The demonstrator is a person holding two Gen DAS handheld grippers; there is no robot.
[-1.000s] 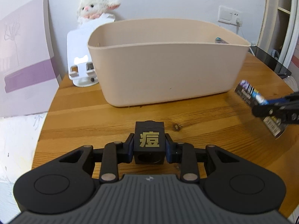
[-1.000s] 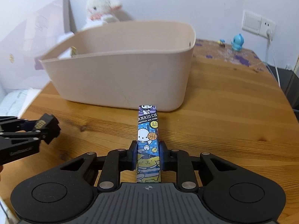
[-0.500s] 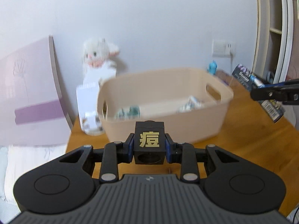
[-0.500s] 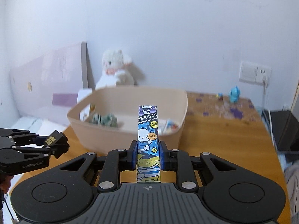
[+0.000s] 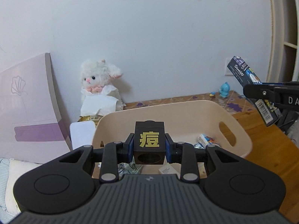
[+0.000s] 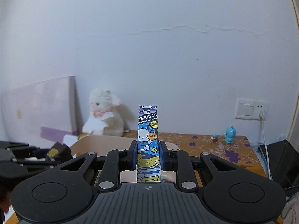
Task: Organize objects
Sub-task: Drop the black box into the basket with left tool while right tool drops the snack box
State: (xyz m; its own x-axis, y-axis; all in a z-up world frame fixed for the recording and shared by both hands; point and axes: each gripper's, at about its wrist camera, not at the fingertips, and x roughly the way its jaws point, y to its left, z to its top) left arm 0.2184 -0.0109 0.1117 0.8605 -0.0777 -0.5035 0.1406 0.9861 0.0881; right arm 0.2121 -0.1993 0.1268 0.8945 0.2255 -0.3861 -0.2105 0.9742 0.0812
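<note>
Cube: the black cube point(image 5: 149, 142) with a gold sign is pinched in the left gripper point(image 5: 149, 147), held above the bin point(image 5: 241, 140).
Box: the cartoon box point(image 6: 148, 141) stands up, pinched in the right gripper point(image 6: 148, 158).
Bin: beige, on the wood table point(image 5: 265, 136), with small packs inside.
Around: a white plush lamb point(image 5: 99, 84) sits far left by the wall; a blue toy point(image 6: 230, 131) is far right.

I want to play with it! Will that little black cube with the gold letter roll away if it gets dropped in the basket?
Probably not: the black cube has flat faces and square edges, so it should tumble briefly, then sit still. It looks hard, keeping its shape while the left gripper squeezes it. Items already lying in the beige basket would likely stop it quickly.
</note>
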